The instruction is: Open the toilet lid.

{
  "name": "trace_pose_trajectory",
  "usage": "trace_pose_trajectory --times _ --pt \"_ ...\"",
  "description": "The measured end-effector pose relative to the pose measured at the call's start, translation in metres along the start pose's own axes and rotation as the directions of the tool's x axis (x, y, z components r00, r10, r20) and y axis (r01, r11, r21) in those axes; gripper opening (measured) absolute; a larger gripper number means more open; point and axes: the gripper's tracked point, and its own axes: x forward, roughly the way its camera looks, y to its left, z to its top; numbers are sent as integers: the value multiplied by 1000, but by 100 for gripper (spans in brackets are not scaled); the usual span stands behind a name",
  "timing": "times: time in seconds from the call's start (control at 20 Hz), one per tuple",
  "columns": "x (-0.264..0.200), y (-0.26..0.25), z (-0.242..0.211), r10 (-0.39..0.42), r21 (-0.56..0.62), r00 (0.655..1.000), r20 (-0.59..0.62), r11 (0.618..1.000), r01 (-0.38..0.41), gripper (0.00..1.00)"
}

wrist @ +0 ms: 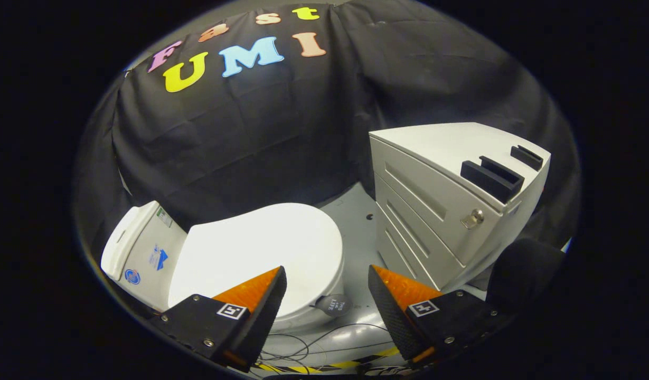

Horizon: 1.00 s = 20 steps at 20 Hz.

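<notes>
The gripper [327, 274] is hovering above the floor [356, 221], tilted downward, its two fingers [261, 311] spread wide apart and pinching nothing. The gap between them is showing bare floor and some thin cables [298, 348].

The toilet [240, 264] is sitting just ahead of the fingers, on the side of the left finger, which is overlapping its near rim. The lid [261, 245] is lying flat and closed over the bowl. Its long axis is running from the tank [142, 248] at its far end toward its rounded front, which is pointing at the cabinet [435, 211]. The tank is standing against the black cloth wall, stickers showing on its face. A small dark round tag [336, 304] is hanging at the lid's front edge, between the fingers and nearer the left one.

The cabinet is standing beyond the right finger, apart from the toilet with a strip of floor between them. It is showing drawer fronts, a lock [473, 217] and two dark brackets [492, 177] on top. Yellow-and-black tape [324, 365] is running along the floor near the fingers' bases.
</notes>
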Motion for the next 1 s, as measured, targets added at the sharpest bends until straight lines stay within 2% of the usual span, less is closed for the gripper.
trace_pose_trajectory --times 0.15,0.35,0.6,0.7,0.85,1.0 --pt "3 -13 -14 -4 89 1000 -31 996 6 95" --pt "4 -7 -32 80 240 995 -67 969 -62 94" --pt "20 -18 -68 86 320 988 -128 947 -41 89" --pt "24 -18 -76 117 392 985 -129 918 -58 89" --pt "29 -13 -73 202 500 977 -72 855 -140 85" --pt "37 -21 -82 219 517 973 -68 842 -153 76"
